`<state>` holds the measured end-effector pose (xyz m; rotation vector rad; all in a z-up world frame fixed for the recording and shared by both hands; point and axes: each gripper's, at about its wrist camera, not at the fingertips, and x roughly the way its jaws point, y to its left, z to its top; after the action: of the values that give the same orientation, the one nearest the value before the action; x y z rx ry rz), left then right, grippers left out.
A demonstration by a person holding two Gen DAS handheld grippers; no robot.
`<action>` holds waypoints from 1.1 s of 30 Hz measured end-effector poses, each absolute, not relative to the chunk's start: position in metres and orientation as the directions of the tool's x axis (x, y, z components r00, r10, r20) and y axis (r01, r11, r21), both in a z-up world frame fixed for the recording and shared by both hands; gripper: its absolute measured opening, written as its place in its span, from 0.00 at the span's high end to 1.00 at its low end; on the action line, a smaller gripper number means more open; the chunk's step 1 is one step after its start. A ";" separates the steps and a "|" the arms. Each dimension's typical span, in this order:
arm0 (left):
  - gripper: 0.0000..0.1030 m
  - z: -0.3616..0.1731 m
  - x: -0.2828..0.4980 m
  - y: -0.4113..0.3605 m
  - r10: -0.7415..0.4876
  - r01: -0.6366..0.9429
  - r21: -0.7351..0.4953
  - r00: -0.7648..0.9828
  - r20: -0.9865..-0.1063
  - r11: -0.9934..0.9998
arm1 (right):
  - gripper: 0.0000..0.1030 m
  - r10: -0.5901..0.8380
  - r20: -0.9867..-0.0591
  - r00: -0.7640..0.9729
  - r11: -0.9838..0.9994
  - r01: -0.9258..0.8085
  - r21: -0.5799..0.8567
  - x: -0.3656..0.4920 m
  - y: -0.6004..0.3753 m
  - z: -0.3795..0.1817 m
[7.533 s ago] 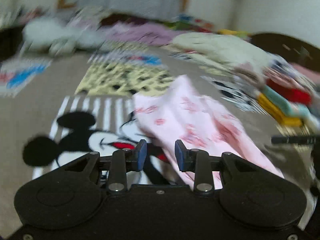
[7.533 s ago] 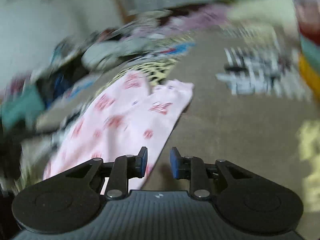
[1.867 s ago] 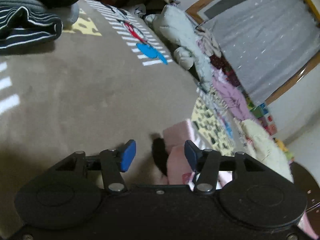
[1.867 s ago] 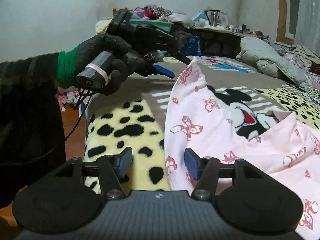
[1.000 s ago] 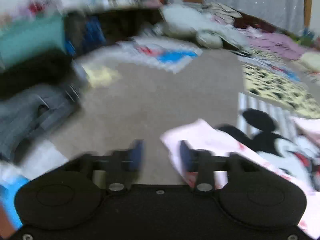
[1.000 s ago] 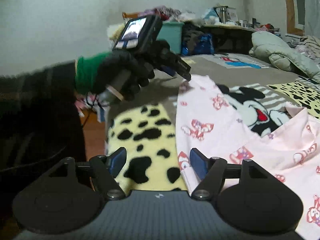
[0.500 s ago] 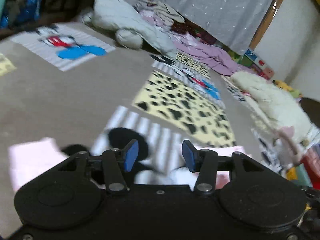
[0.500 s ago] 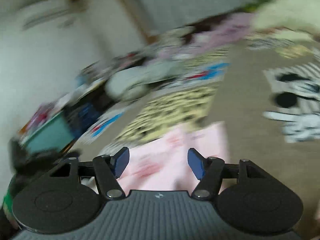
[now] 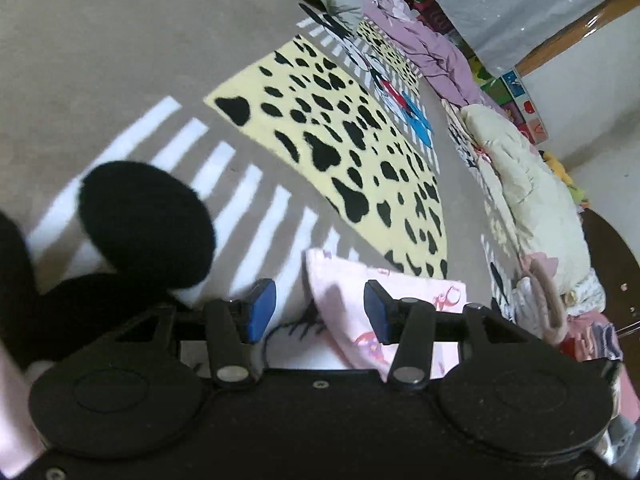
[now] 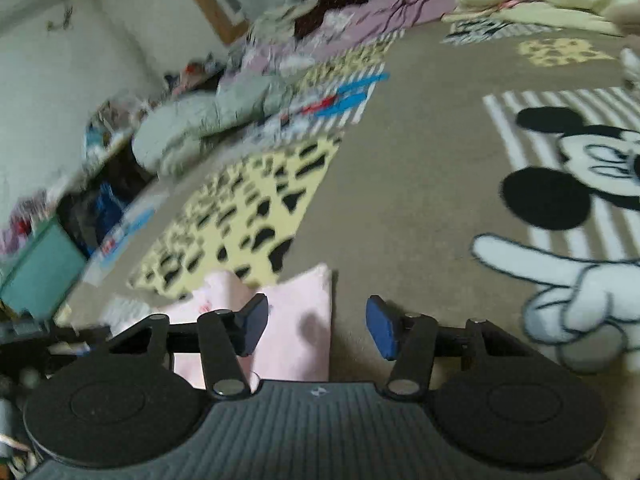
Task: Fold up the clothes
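Bed under a taupe cartoon blanket, with clothes lying on it

Under my tongs the bed is spread with a taupe blanket printed with yellow, black-spotted patches, white stripes and black-eared cartoon mouse figures. The pink printed garment lies flat on it at the near edge, its corner over the stripes just below the yellow patch; in the right wrist view its far edge lies just beside another spotted patch. Along the far side lie a pale grey padded jacket and lilac clothes. On the right, a cream fleece bundle rests on the blanket, well apart from the pink garment.
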<state>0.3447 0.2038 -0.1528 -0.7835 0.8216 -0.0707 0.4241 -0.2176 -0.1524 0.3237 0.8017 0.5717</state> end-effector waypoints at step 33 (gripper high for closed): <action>0.66 -0.116 0.367 0.167 -0.012 -0.023 -0.055 0.822 -0.569 0.998 | 0.65 0.378 -0.591 0.713 0.926 -0.287 0.246 0.428 -0.226 -0.139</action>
<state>0.3670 0.1667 -0.1158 -0.0601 0.6056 0.0055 0.4276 -0.2258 -0.1389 0.1400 0.6845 0.3697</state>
